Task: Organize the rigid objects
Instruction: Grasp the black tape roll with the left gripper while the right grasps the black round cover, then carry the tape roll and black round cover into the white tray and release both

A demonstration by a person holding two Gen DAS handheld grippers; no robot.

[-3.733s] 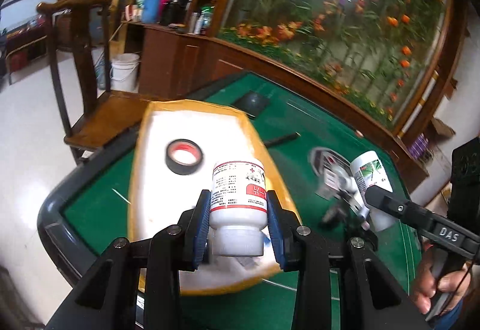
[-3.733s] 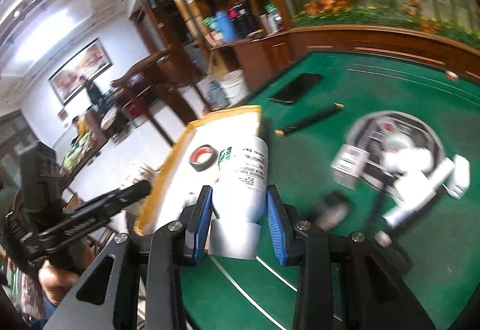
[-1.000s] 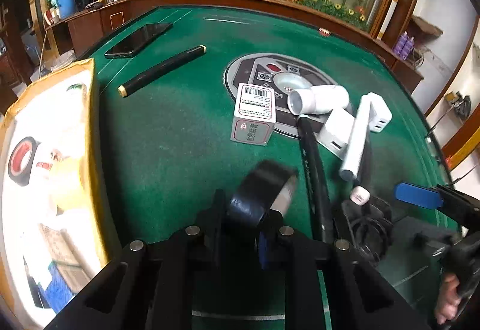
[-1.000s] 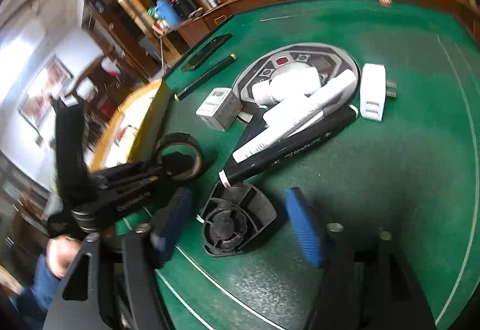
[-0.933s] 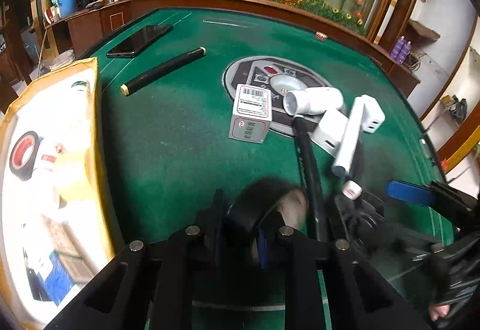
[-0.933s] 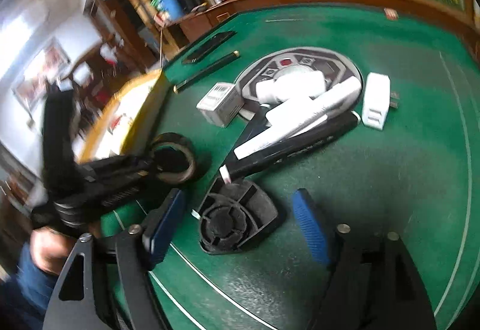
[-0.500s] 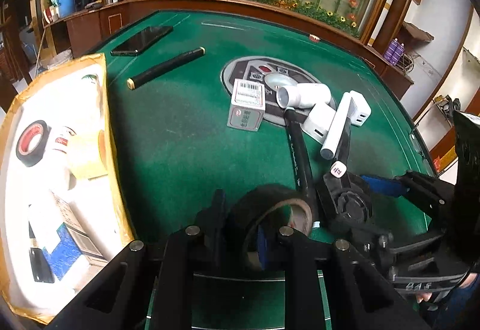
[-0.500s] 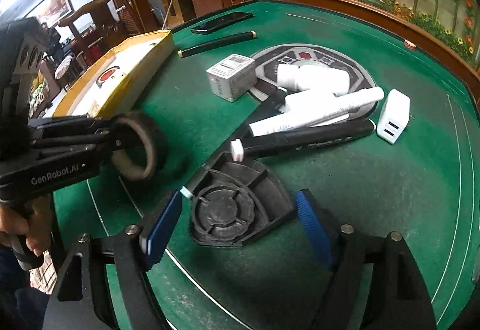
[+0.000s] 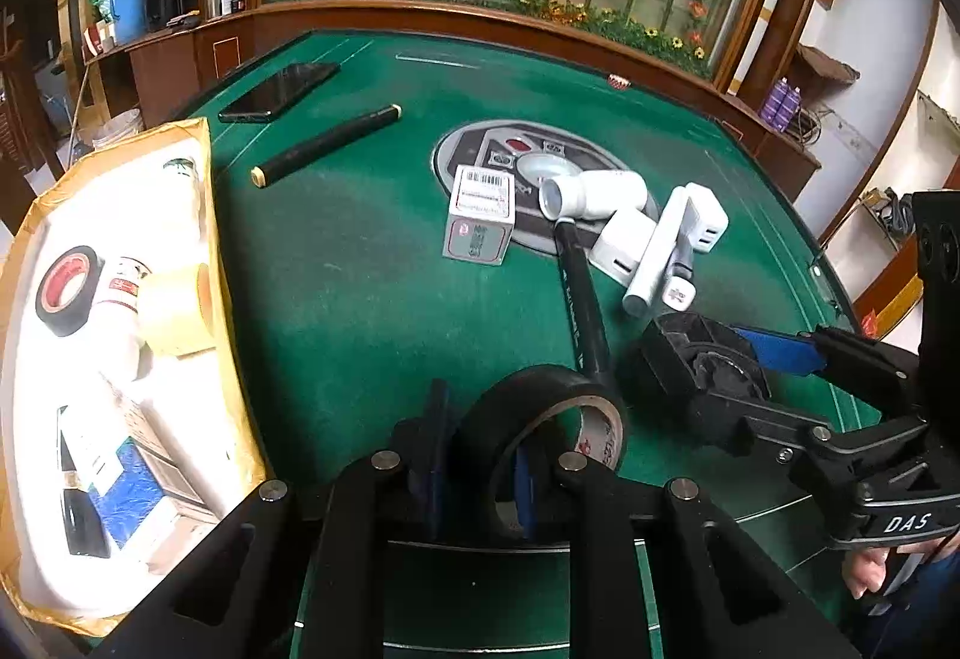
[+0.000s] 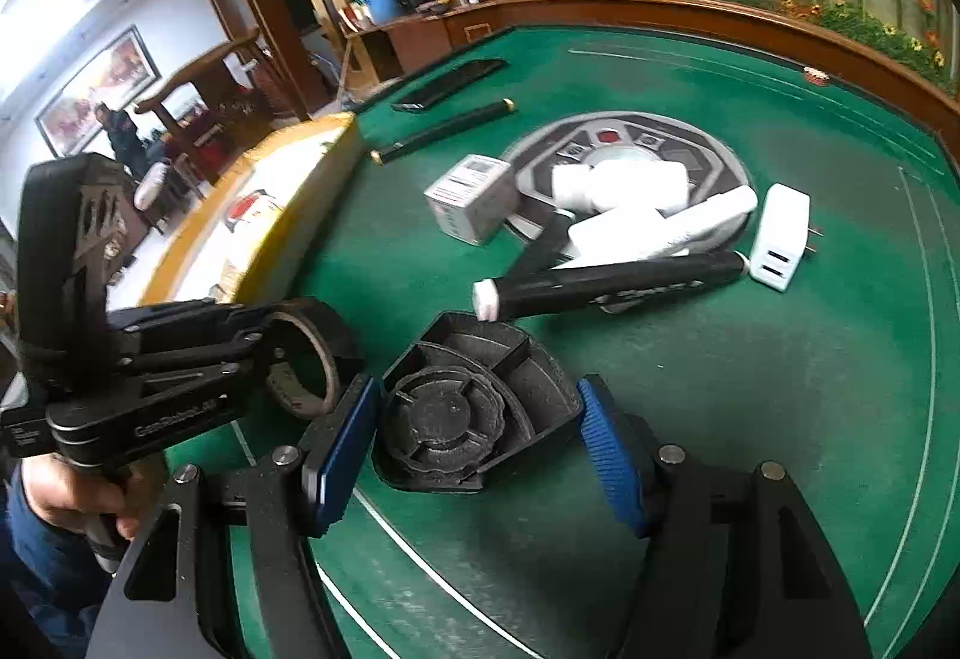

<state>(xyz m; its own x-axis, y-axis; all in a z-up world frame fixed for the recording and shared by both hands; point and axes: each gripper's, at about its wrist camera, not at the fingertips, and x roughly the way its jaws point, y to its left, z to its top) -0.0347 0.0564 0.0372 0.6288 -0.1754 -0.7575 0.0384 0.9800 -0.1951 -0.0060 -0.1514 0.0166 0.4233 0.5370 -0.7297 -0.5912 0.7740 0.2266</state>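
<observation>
My left gripper [image 9: 477,470] is shut on the wall of a black tape roll [image 9: 552,419], which it holds just above the green table. The right wrist view shows the same tape roll [image 10: 300,359] at the left, beside the tray. My right gripper [image 10: 477,449] has its blue pads against both sides of a black ribbed plastic base [image 10: 468,419] that rests on the felt. From the left wrist view, the black base [image 9: 702,365] lies right of the roll. A yellow-rimmed white tray [image 9: 222,299] at the left holds a red-cored tape [image 9: 66,290], a yellowish tape [image 9: 177,308] and boxes.
Around the table's round centre plate [image 9: 474,155] lie a small box [image 9: 480,221], a white bottle [image 9: 594,194], a black marker [image 9: 582,299], a white tube [image 9: 657,251] and a white charger [image 9: 705,221]. A black pen [image 9: 327,143] and a phone [image 9: 279,89] lie farther back.
The left gripper has lifted the tape roll and drawn back a little, toward the tray side. The right jaws have narrowed onto the black base and the right wrist has rolled.
</observation>
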